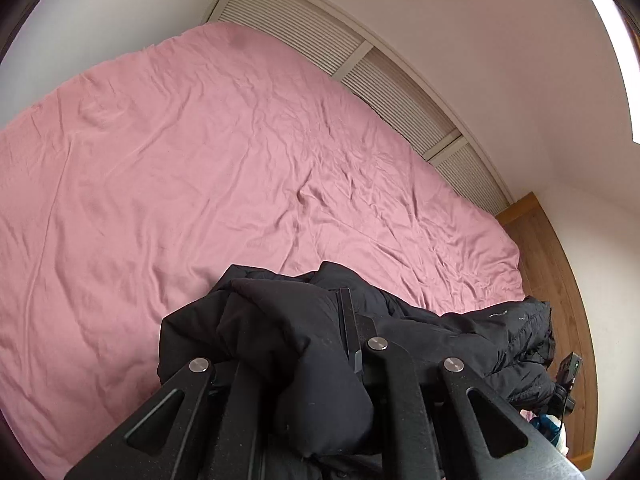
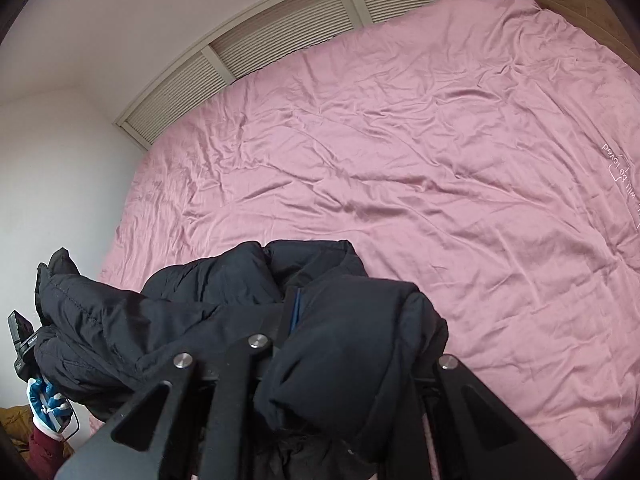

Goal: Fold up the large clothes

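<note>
A black puffy jacket (image 1: 280,328) hangs bunched between both grippers, above the near edge of a bed with a pink sheet (image 1: 200,160). My left gripper (image 1: 320,360) is shut on the jacket; fabric drapes over its fingers and hides the left fingertip. The jacket stretches to the right toward the other hand. In the right wrist view the same jacket (image 2: 224,300) is bunched over my right gripper (image 2: 320,344), which is shut on it; the cloth covers the right finger. A sleeve end (image 2: 58,264) sticks up at the left.
The wrinkled pink sheet (image 2: 400,160) covers the whole bed. A slatted headboard panel (image 1: 320,40) runs along the white wall. Wooden floor (image 1: 560,280) lies to the bed's right side. A gloved hand (image 2: 46,400) holds the other gripper at the far left.
</note>
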Motion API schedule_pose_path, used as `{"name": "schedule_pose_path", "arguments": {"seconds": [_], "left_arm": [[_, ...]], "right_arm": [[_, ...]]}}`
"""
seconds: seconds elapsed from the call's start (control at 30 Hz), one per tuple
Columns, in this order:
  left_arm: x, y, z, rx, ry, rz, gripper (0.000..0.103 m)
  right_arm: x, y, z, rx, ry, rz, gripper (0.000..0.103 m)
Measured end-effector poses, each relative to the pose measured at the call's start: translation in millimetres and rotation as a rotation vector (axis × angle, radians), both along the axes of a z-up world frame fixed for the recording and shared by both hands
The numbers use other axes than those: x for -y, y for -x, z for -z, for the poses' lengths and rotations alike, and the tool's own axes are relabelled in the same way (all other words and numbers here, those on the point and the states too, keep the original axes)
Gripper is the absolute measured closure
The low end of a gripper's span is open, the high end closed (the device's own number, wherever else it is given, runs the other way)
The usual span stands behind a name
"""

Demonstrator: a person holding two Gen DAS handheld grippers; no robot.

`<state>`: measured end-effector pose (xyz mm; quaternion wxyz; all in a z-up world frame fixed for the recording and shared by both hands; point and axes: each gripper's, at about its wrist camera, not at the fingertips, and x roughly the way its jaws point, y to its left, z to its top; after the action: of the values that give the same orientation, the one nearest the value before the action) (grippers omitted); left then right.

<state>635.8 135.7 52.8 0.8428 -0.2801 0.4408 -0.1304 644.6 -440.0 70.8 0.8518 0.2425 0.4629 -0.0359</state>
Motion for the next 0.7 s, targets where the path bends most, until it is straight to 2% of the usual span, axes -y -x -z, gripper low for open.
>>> {"name": "schedule_pose_path", "arguments": {"seconds": [0.17, 0.33, 0.43, 0.53, 0.7], "left_arm": [[21.4, -60.9, 57.5, -0.100, -0.111, -0.002, 0.091], [37.6, -88.1, 117.0, -0.185, -0.173, 0.017, 0.089], [36.0, -95.3, 135.3, -0.201, -0.153, 0.013, 0.088], [30.5, -98.9, 145.8, -0.228, -0.124, 0.006, 0.088], [20.2, -93.7, 137.0, -0.229, -0.031, -0.008, 0.085]], "right_arm": [[4.0, -55.7, 57.3, -0.098, 0.029, 0.052, 0.089], [0.4, -88.8, 124.0, -0.207, 0.026, 0.053, 0.091], [-3.1, -98.1, 145.1, -0.232, 0.022, 0.044, 0.091], [-4.9, -104.5, 152.8, -0.249, 0.023, 0.030, 0.091], [0.5, -101.9, 145.5, -0.240, -0.025, 0.047, 0.085]]}}
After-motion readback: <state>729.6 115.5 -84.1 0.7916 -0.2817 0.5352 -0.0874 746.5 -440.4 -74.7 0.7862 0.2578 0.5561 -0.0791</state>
